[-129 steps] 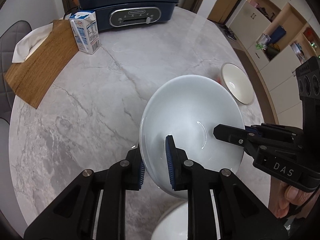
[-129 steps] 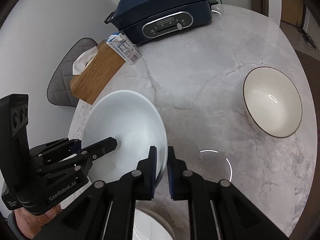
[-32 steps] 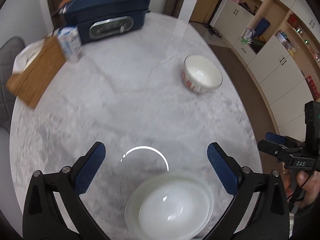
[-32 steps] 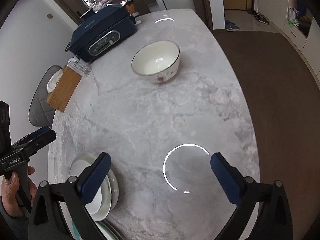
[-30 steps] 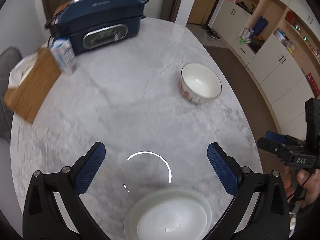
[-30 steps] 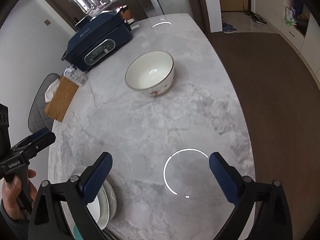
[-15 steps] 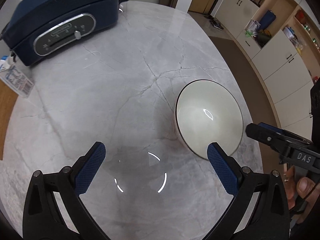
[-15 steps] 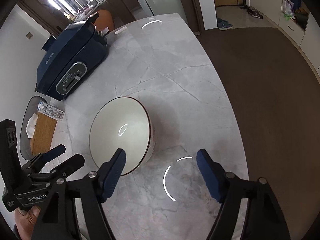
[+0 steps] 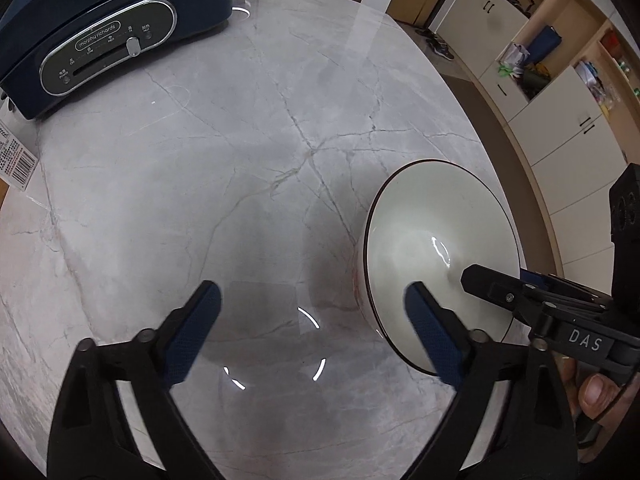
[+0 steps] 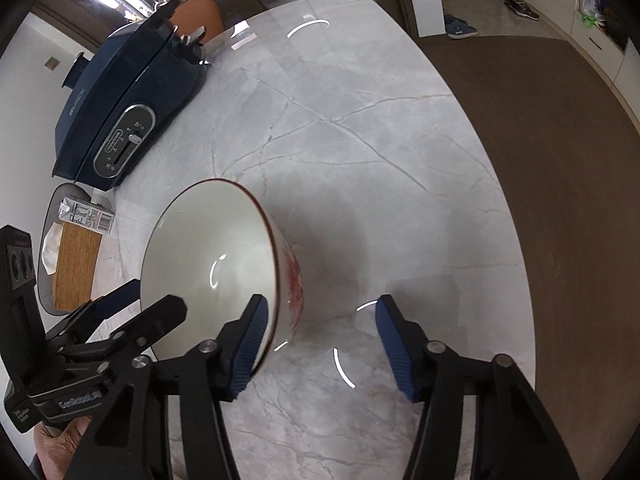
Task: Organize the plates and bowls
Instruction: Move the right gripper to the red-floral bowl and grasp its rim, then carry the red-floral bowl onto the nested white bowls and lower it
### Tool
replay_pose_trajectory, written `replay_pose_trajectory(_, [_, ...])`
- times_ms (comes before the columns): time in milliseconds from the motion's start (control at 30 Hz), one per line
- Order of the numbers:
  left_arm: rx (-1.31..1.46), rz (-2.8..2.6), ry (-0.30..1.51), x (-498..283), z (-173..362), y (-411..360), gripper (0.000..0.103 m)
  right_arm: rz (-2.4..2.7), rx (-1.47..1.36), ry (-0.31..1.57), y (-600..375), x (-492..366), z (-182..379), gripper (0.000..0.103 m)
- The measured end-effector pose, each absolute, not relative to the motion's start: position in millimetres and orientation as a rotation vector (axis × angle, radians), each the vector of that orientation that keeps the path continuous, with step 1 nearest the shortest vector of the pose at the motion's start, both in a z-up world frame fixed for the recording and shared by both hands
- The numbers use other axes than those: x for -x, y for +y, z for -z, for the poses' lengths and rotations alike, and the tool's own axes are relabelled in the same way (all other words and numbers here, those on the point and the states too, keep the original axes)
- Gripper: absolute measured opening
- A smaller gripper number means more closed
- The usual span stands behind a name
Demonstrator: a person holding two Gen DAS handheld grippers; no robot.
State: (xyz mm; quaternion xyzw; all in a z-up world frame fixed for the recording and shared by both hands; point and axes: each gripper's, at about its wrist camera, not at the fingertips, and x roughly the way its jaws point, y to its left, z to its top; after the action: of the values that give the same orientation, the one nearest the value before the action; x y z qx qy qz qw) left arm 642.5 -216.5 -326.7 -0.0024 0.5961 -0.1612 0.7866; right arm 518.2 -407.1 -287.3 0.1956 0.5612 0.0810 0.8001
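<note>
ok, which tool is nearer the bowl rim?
About even. The left tool straddles the rim of the bowl on its side, the right tool on the opposite side; both closing, neither gripping.

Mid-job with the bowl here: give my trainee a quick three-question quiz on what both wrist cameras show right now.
1. True or false: the bowl stands upright on the table.
2. Which describes the right gripper?
A. One finger inside the rim, one outside
B. Both fingers inside the bowl
C. Away from the bowl
3. Fill in: the dark blue thing at the table's far side is a ______.

Key
1. True. It stands apart from the cooker.
2. A. Its jaws are closing across the wall nearest it, not yet clamped. The left gripper, also closing, has one finger in front of the rim.
3. Cooker.
</note>
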Motion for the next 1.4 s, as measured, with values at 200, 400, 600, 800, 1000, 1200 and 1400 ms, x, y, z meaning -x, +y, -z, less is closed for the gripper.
replay_pose_trajectory(200, [0.000, 0.372, 1.291, -643.6, 331.8, -228.6, 0.049, -0.221, -0.395, 1.199, -395.9, -519.1, 280.6, 0.024])
replay_pose_trajectory(400, [-0.008, 0.403, 1.292, -638.3, 324.8, -243.1, 0.016, -0.225, -0.369, 1.192, -388.2, -518.8, 277.3, 0.017])
replay_pose_trajectory(600, [-0.002, 0.415, 1.295, -633.4, 321.3, -237.8, 0.015, -0.218, -0.356, 1.188, -387.9, -512.4, 272.5, 0.014])
replay_pose_trajectory(800, [-0.005, 0.425, 1.291, -616.9, 307.4, -230.0, 0.015, -0.222, -0.350, 1.176, -382.9, -499.2, 259.2, 0.014])
replay_pose_trajectory(1000, [-0.012, 0.421, 1.273, -585.8, 279.0, -221.4, 0.015, -0.235, -0.347, 1.163, -375.4, -479.7, 239.8, 0.014])
replay_pose_trajectory(1200, [-0.002, 0.427, 1.263, -546.6, 247.0, -204.3, 0.015, -0.263, -0.321, 1.150, -358.2, -448.6, 215.5, 0.014])
replay_pose_trajectory(1400, [0.002, 0.428, 1.239, -492.9, 213.4, -178.1, 0.015, -0.302, -0.289, 1.139, -332.5, -405.1, 191.5, 0.015])
